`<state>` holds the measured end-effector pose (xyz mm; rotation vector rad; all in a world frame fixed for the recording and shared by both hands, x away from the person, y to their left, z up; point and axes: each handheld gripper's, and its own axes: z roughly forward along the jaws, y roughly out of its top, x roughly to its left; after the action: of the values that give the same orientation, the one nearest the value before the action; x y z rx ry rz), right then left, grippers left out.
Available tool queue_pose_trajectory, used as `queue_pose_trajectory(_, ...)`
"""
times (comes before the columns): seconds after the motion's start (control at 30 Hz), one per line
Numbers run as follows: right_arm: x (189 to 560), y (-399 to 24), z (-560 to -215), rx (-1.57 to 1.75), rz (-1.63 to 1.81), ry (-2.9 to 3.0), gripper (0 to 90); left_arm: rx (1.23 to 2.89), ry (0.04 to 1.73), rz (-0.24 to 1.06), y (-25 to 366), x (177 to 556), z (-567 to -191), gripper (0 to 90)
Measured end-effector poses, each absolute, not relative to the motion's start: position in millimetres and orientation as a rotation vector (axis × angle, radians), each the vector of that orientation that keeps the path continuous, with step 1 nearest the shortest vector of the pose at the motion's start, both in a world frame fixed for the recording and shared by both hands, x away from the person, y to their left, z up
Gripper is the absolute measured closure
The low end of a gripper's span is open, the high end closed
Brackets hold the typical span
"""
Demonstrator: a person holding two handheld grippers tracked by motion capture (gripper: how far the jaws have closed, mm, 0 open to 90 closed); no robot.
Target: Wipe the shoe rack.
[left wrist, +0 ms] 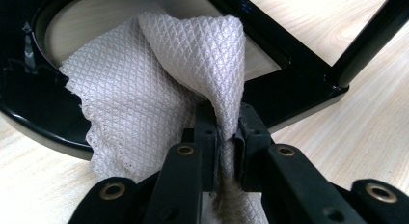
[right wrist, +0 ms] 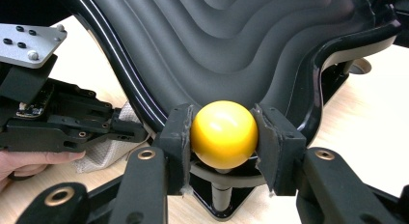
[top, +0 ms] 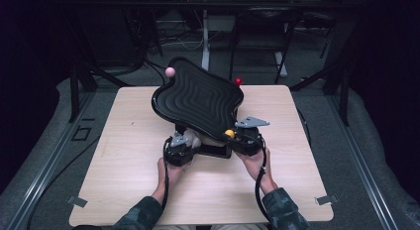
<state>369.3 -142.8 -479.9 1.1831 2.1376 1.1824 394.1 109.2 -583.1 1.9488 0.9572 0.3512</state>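
Observation:
A black wavy-ridged board [top: 198, 96] is tilted up on its black base frame [left wrist: 299, 84] in the middle of the wooden table [top: 124, 165]. Coloured knobs stand at its corners: pink [top: 170, 72], red [top: 238, 81] and yellow [top: 230, 133]. My right gripper [right wrist: 224, 137] is shut on the yellow knob [right wrist: 224, 133] at the board's near right corner. My left gripper [left wrist: 224, 132] is shut on a white quilted paper towel [left wrist: 159, 84], which it holds against the underside of the board near the base. In the right gripper view the left gripper [right wrist: 67, 122] and the towel [right wrist: 108, 149] lie at left.
The ridged board [right wrist: 231, 40] rises directly ahead of the right gripper. A desk leg [top: 205, 39] and dark frames stand beyond the table's far edge. Bare tabletop [top: 208, 190] lies between the person's forearms and on both sides of the board.

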Motion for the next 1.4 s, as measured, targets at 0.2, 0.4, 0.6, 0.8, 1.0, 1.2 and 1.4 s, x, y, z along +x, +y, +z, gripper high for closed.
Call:
queue_pose_trajectory(0.2, 367.6, -138.5, -481.5, 1.191, 1.178, 2.108, 59.6, 1.951, 0.943, 0.337, 102.1, 391.3, -583.6, 81.7)
queue_pose_trajectory(0.4, 367.3, -131.5, -482.1, 1.209, 1.173, 2.085, 59.6, 1.967, 0.914, 0.331, 93.5, 388.9, -585.2, 81.7)
queue_pose_trajectory(0.6, 367.2, -126.1, -482.2, 1.225, 1.163, 2.068, 59.6, 1.987, 0.9, 0.316, 84.1, 386.2, -585.4, 81.7)
queue_pose_trajectory(0.8, 367.1, -124.6, -482.0, 1.23, 1.154, 2.063, 59.6, 2.008, 0.862, 0.293, 70.9, 382.9, -584.0, 81.6)
queue_pose_trajectory(1.0, 367.3, -124.5, -481.8, 1.232, 1.156, 2.067, 59.6, 2.017, 0.828, 0.269, 60.6, 379.2, -584.5, 81.6)
queue_pose_trajectory(1.2, 367.3, -124.2, -481.8, 1.228, 1.154, 2.067, 59.5, 2.036, 0.783, 0.247, 50.8, 375.0, -584.4, 81.6)
queue_pose_trajectory(1.4, 367.1, -124.3, -481.5, 1.224, 1.14, 2.066, 59.5, 2.041, 0.785, 0.231, 50.5, 375.3, -583.6, 81.6)
